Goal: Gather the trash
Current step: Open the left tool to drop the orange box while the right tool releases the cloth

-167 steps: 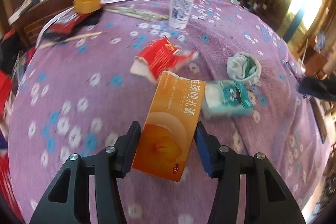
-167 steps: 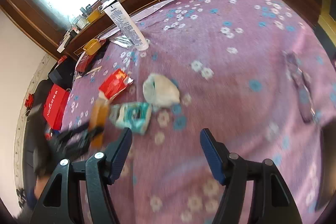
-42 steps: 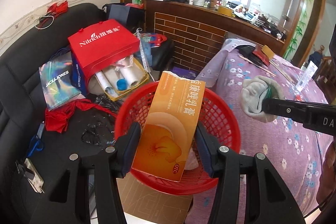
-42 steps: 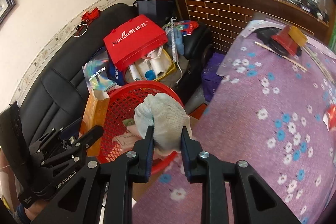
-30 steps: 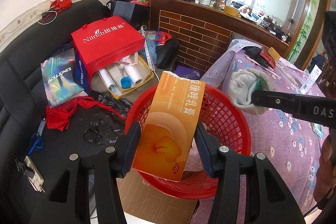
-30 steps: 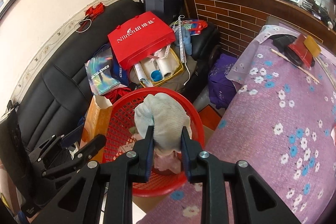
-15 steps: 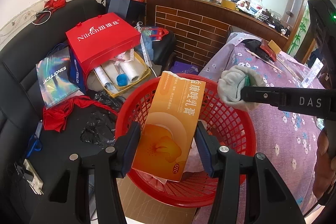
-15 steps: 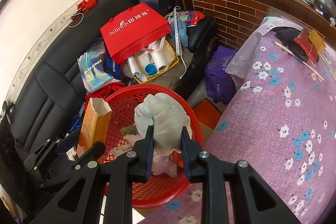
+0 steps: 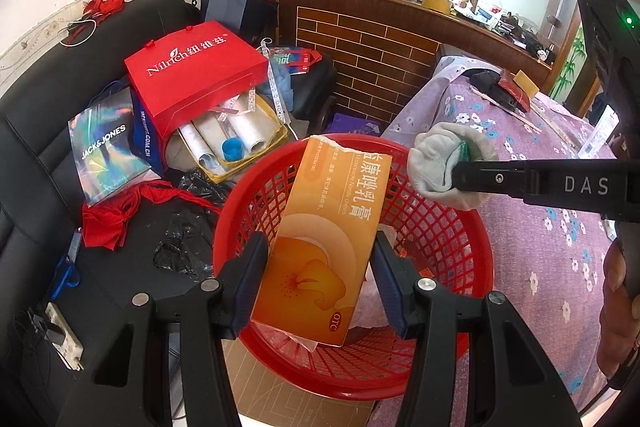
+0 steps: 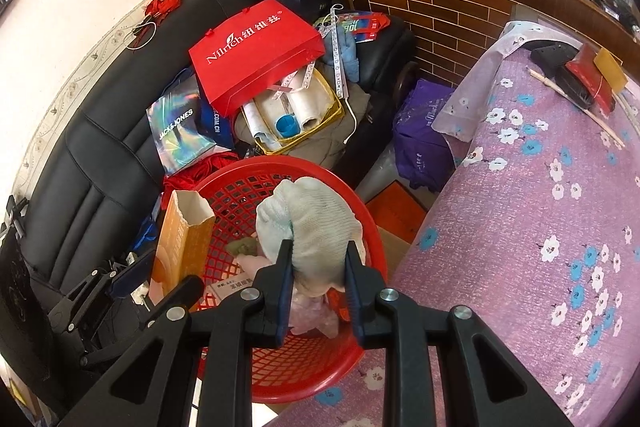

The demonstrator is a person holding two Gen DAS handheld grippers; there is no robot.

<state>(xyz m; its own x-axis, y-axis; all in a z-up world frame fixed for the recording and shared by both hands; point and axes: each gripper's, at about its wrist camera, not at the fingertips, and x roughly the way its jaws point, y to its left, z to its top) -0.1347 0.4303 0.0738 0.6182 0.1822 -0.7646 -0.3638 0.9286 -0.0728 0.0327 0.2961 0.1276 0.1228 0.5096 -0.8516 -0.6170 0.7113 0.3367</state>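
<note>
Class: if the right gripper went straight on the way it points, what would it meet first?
Probably the pink trash lying inside the red basket: the right gripper, shut on a white cloth, points down into it. Depth is unclear.

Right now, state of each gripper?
Left gripper: closed on the orange box, over the red basket.
Right gripper: closed on the balled-up white cloth, over the same basket.

Basket [image 9: 476,247] between sofa [image 9: 28,155] and table [image 9: 560,227]; carton [image 9: 332,239], balled cloth [image 10: 316,223] above basket.
</note>
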